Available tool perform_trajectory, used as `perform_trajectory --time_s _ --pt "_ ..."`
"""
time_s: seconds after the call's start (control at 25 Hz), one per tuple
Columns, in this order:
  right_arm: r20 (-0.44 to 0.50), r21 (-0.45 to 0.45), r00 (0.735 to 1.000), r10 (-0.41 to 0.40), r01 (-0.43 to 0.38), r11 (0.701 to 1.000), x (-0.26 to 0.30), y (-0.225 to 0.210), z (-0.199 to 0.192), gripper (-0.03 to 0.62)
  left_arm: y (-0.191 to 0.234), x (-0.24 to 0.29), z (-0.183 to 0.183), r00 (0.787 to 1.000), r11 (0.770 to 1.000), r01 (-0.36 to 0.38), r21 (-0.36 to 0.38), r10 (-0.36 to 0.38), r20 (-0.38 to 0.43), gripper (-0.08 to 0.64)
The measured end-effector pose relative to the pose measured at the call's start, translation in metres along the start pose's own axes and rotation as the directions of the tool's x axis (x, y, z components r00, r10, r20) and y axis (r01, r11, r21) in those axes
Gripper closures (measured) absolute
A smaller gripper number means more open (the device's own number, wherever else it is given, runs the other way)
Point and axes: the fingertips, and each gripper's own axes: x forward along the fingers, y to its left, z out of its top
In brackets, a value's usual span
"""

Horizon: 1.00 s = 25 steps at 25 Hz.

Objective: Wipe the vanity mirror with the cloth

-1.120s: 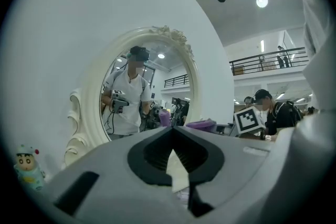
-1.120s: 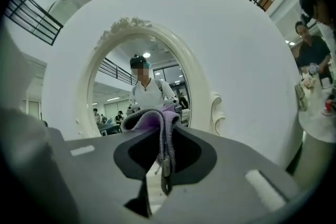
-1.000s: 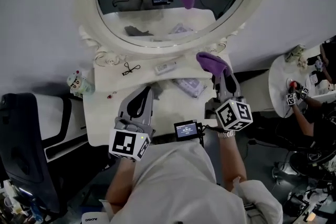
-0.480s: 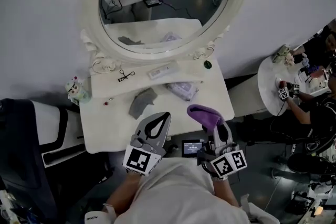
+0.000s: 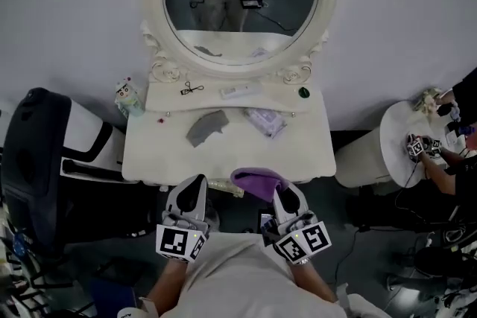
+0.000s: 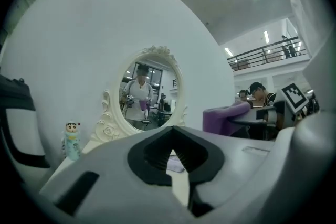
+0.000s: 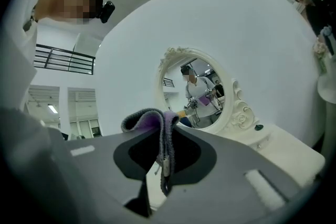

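White bench (image 5: pixel 149 160) with rounded front corners, set against a pale wall. At 12 o'clock, oval vanity mirror (image 5: pixel 242 62) in a scrolled white frame, upright on the raised back shelf. Along that shelf, black eyelash curler (image 5: pixel 191 90) toward 11, flat white stick-shaped item (image 5: pixel 240 91) at 12, small dark round thing (image 5: pixel 303 92) toward 1. At 10, figurine-topped bottle (image 5: pixel 127 97) on the corner. Near the middle, crumpled grey cloth (image 5: pixel 207 126); beside it toward 3, clear packet (image 5: pixel 266 121) with purple print. Tiny red bead (image 5: pixel 158 117) toward 9.

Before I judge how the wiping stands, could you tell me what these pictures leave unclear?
Mirror glass: smears too small to judge, all views.
Purple cloth: near end hidden under right claw, head view.
Dark item by mirror base: too small to identify.
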Motion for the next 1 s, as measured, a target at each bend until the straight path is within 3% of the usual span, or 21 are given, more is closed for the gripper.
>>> perform_trajectory --time_s 0.12,0.28,0.4,0.6,0.8,0.88,1.0 --pt "-0.009 0.038 0.999 0.053 -0.053 0.998 -0.040 0.005 -0.009 0.539 -0.053 -0.033 -0.019 0.998 0.998 -0.051 -0.028 0.051 -0.026 0.558" --pt "-0.041 0.062 0.994 0.100 -0.098 0.993 -0.083 0.019 -0.031 0.540 -0.112 -0.082 -0.056 0.988 0.999 -0.025 0.026 0.029 -0.155 0.558" --pt "-0.060 0.064 0.992 0.107 -0.103 0.993 -0.116 0.031 -0.040 0.540 -0.132 -0.107 -0.060 0.986 0.999 -0.019 0.035 0.024 -0.164 0.558" --pt "-0.043 -0.029 0.997 0.068 -0.070 0.997 -0.143 0.058 -0.043 0.540 -0.131 -0.129 -0.047 0.992 0.998 0.033 0.052 -0.027 -0.120 0.558" --pt "-0.056 -0.084 0.997 -0.053 0.048 0.995 -0.166 0.094 -0.068 0.540 -0.117 -0.178 -0.055 0.986 0.991 0.135 0.016 -0.132 -0.102 0.558" --pt "-0.076 -0.065 0.990 -0.117 0.112 0.992 -0.169 0.116 -0.090 0.540 -0.093 -0.207 -0.058 0.984 0.989 0.149 0.001 -0.148 -0.099 0.558" --pt "-0.074 0.058 0.977 -0.201 0.205 0.977 -0.169 0.158 -0.119 0.540 -0.046 -0.254 -0.067 0.980 0.987 0.154 -0.043 -0.158 -0.120 0.558"
